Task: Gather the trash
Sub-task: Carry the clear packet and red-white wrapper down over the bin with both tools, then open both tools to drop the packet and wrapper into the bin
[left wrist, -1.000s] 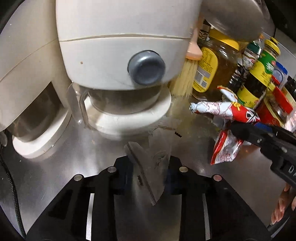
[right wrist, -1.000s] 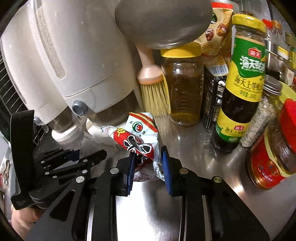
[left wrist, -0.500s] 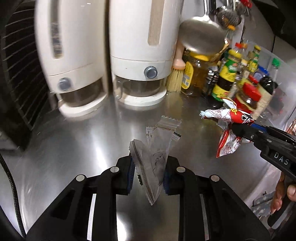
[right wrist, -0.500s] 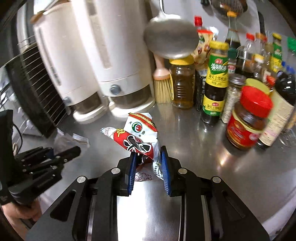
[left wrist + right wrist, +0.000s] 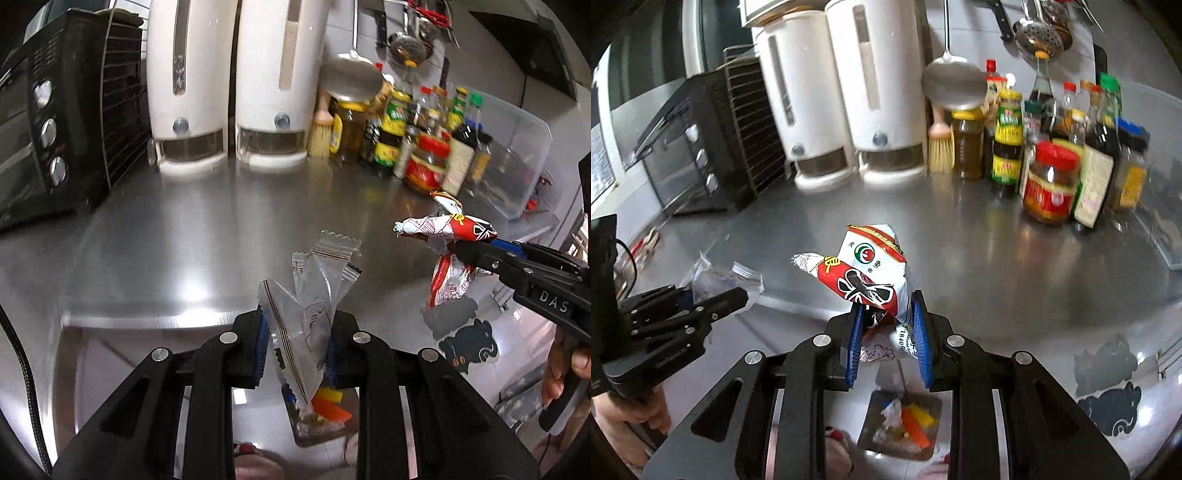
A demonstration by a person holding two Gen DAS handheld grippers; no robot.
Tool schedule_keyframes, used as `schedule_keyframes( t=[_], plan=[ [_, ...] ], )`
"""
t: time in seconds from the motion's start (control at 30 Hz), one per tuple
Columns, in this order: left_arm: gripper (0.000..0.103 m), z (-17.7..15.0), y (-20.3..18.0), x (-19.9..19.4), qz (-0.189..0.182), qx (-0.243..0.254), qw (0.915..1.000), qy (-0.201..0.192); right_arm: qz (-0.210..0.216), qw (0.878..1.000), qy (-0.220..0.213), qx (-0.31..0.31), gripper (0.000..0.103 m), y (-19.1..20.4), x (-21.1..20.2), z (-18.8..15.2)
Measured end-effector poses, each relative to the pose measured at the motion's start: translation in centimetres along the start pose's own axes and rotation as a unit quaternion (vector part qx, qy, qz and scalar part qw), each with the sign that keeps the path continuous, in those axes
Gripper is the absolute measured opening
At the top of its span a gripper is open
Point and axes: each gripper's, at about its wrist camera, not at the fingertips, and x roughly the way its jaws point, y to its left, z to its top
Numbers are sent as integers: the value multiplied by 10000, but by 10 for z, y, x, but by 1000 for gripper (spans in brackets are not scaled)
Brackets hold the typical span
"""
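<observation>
My left gripper (image 5: 295, 343) is shut on a clear plastic wrapper (image 5: 314, 291) and holds it in the air at the steel counter's front edge (image 5: 147, 317). My right gripper (image 5: 888, 339) is shut on a red and white snack bag (image 5: 868, 277), also held up past the counter edge. The snack bag also shows in the left wrist view (image 5: 448, 236), and the clear wrapper in the right wrist view (image 5: 720, 275). Below both grippers an open trash bin (image 5: 901, 424) with coloured scraps stands on the floor; it also shows in the left wrist view (image 5: 321, 413).
Two white dispensers (image 5: 229, 85) stand at the back of the counter, a black oven (image 5: 44, 122) at the left. Several sauce bottles and jars (image 5: 1049, 147), a brush (image 5: 940, 147) and a clear plastic box (image 5: 513, 162) fill the back right. Utensils hang on the wall.
Both grippers have pulled back from the dispensers and bottles to beyond the counter's front edge, each still holding its trash. The floor and trash bin have come into view below.
</observation>
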Motion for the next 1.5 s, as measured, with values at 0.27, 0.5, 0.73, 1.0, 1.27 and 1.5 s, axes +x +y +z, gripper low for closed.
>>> schedule_keyframes(
  t=[0.27,0.5,0.73,1.0,1.27,1.5],
  plan=[
    [23,-81,-12,20,-213,20,9989,417,-30,9973,705,211,26,-14,20,-84],
    [23,-152,-21,84,-413,-44,9909,1282,-54,9874,1480,567,26,-35,80,-151],
    [23,-201,-24,159,-543,-270,9787,1961,-164,9759,1964,942,26,-55,151,-199],
    [23,-234,-22,240,-519,-490,9664,2469,-254,9567,2465,1526,27,-89,220,-233],
    [23,-256,-21,292,-503,-638,9536,2899,-143,9407,2927,1707,29,-99,267,-255],
    [25,-254,-25,304,-520,-571,9510,2994,-117,9361,3069,1715,32,-97,285,-252]
  ],
)
